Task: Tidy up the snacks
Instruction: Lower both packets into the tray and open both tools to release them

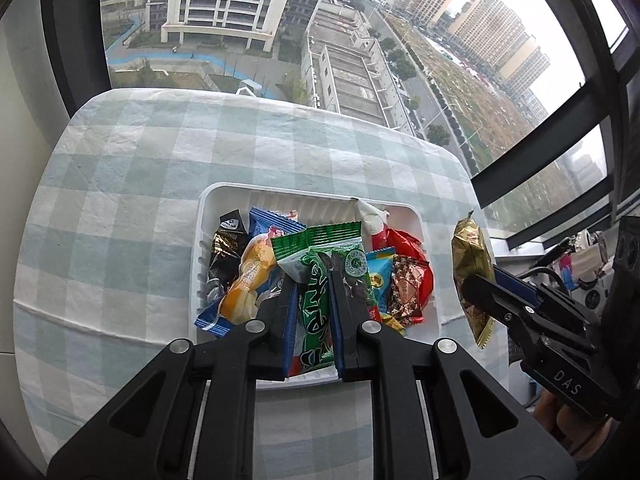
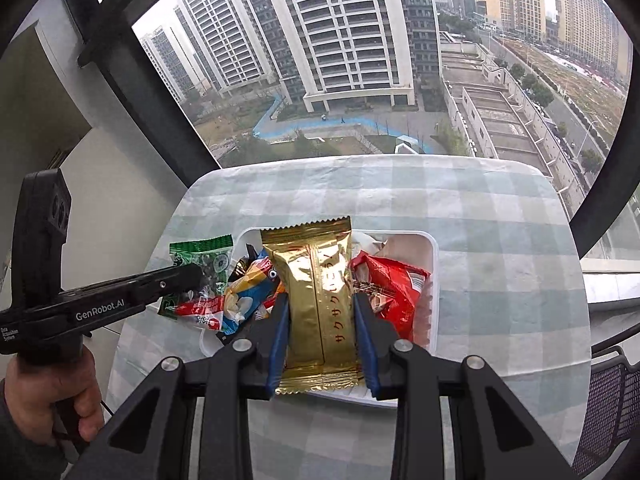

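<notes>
A white tray (image 1: 224, 192) sat on a checked tablecloth (image 1: 120, 152) by a window (image 1: 440, 40), and it served as the anchor for everything else. Left of the tray in the right wrist view, a person's hand (image 2: 48, 396) gripped the handle of the left gripper (image 1: 312, 276), which reached in level toward the tray's left rim. In its own view that gripper pointed steeply down over the tray's near edge, jaws pressed nearly together and pinching a green packet (image 1: 316, 312) lengthwise, so that the packet hung above the tray's heap. Inside the tray lay a black wrapper (image 1: 226, 248) at the left wall, then an orange-yellow packet (image 1: 248, 276) over a blue one (image 1: 272, 222), a small blue packet (image 1: 378, 272), a brown patterned wrapper (image 1: 408, 288), and a red packet (image 1: 404, 240) toward the right wall, with a white wrapper (image 1: 370, 214) at the far rim. Right of the tray in the left wrist view, the right gripper (image 2: 320, 312) came in tilted down, jaws partly spread and clamping a gold packet (image 2: 320, 288) across its width. The gold packet stood upright above the tray's near middle.
</notes>
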A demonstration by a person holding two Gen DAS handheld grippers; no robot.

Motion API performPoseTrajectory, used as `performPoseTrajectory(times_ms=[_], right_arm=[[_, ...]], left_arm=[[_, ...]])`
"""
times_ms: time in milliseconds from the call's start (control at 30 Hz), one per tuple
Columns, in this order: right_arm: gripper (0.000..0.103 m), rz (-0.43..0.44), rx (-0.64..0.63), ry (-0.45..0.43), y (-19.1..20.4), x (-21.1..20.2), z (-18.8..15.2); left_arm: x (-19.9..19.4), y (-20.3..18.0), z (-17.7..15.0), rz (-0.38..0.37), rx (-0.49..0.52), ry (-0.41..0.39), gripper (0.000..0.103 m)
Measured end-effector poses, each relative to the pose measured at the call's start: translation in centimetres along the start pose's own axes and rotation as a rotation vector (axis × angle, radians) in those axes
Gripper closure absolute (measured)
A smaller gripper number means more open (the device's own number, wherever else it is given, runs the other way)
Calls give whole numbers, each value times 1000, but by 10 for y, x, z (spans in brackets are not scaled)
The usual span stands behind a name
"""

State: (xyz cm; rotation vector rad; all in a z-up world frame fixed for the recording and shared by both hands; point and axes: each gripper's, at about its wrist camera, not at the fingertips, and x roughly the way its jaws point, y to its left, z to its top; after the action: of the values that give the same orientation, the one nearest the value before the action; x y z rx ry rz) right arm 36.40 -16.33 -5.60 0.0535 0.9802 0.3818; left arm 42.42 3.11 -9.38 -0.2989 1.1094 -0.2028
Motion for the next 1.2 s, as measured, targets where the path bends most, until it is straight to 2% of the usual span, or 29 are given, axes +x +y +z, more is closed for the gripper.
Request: performPoseTrajectory(times_ms=[200,533,933,1200], right_arm=[[69,4,-26,93,8,54,17],[69,-45,-45,209,13,107,19],[68,-73,-49,237,11,123,14],[61,-86,-66,225,16,119,13]], left_arm=[[47,7,-6,23,-5,51,90],[84,18,-9,73,-4,92,90],[88,17,-9,95,-11,91,89],[77,14,-12,112,-15,67,85]])
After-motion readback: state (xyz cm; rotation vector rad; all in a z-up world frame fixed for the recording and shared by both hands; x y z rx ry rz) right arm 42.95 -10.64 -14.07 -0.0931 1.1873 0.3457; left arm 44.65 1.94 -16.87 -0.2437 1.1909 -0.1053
